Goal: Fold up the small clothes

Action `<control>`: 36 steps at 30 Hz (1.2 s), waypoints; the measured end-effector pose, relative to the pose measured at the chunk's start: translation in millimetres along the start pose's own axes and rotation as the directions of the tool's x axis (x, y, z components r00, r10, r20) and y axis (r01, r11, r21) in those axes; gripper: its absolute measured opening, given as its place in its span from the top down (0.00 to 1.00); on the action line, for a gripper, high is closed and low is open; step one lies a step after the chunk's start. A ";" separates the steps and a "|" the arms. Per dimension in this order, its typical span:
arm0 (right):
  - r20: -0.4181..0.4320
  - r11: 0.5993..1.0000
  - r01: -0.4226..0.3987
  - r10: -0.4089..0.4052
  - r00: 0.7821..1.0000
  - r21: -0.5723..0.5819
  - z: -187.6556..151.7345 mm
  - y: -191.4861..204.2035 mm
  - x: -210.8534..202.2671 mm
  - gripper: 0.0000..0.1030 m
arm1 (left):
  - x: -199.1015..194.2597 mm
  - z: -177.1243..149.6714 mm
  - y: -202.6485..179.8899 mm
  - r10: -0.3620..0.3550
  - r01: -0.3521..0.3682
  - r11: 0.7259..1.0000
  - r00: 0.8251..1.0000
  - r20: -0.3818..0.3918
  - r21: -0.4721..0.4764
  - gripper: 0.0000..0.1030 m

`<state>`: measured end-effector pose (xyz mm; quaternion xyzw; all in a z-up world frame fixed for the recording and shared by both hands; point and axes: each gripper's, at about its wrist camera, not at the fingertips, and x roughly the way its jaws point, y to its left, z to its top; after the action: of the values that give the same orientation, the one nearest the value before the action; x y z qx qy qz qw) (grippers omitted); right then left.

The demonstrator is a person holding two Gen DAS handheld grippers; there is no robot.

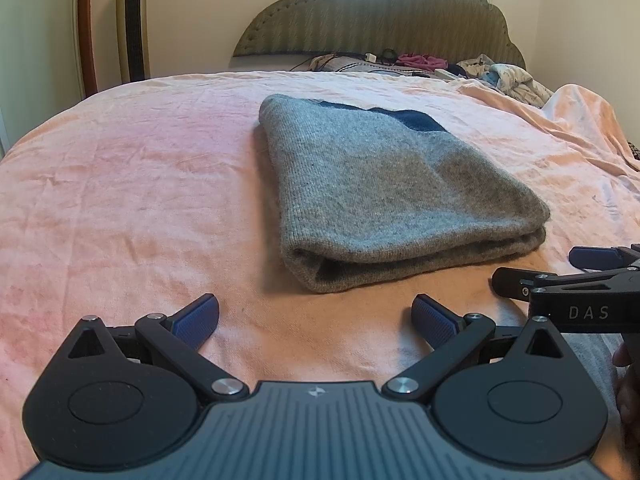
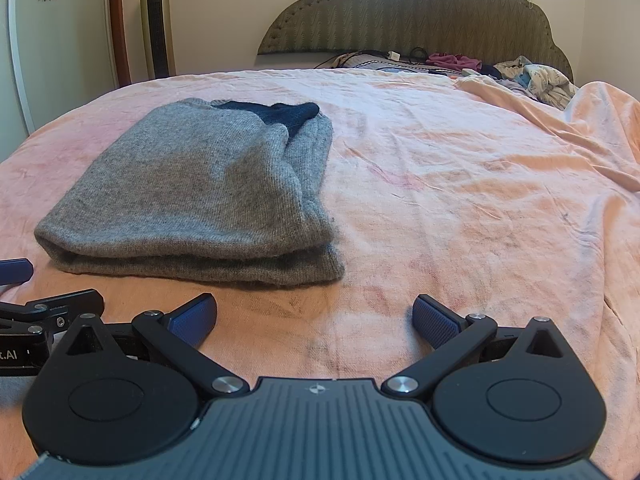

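A grey knit sweater (image 1: 384, 196) with a dark blue patch lies folded into a thick rectangle on the pink bedspread (image 1: 132, 200). My left gripper (image 1: 316, 320) is open just in front of its near edge, holding nothing. In the right wrist view the same sweater (image 2: 200, 192) sits to the left, and my right gripper (image 2: 316, 320) is open over bare bedspread (image 2: 460, 208), to the right of the sweater's near corner. The right gripper's fingers (image 1: 516, 278) show at the right edge of the left wrist view.
A padded olive headboard (image 1: 384, 20) stands at the far end, with crumpled clothes (image 1: 504, 76) and cables at its foot. A tower fan (image 1: 134, 24) stands by the far left wall. A fold of the bedspread (image 2: 592, 120) bunches up at the right.
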<state>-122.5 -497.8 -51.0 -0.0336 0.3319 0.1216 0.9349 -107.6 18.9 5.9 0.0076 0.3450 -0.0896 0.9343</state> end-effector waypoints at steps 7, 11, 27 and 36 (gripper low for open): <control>0.001 1.000 0.000 0.000 1.000 0.001 -0.5 0.5 -1.1 0.00 | 0.9 0.4 -0.1 0.007 -0.007 1.000 1.000 -0.003 0.009 0.00; 0.001 1.000 -0.001 0.001 1.000 -0.001 0.0 1.0 -0.5 0.00 | 1.1 0.4 -1.0 0.012 -0.012 1.000 1.000 -0.005 0.014 0.00; 0.000 1.000 0.001 -0.001 1.000 -0.003 0.2 2.3 -0.3 0.00 | 1.3 0.4 -3.5 0.024 -0.024 0.999 1.000 -0.006 0.021 0.00; 0.001 1.000 0.000 0.000 1.000 -0.004 0.2 2.1 0.1 0.00 | 0.1 -0.1 -2.3 0.017 -0.017 1.000 1.000 -0.002 0.013 0.00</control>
<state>-122.8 -495.7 -50.8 -0.0353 0.3313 0.1220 0.9349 -108.0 16.6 5.9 0.0166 0.3452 -0.0838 0.9346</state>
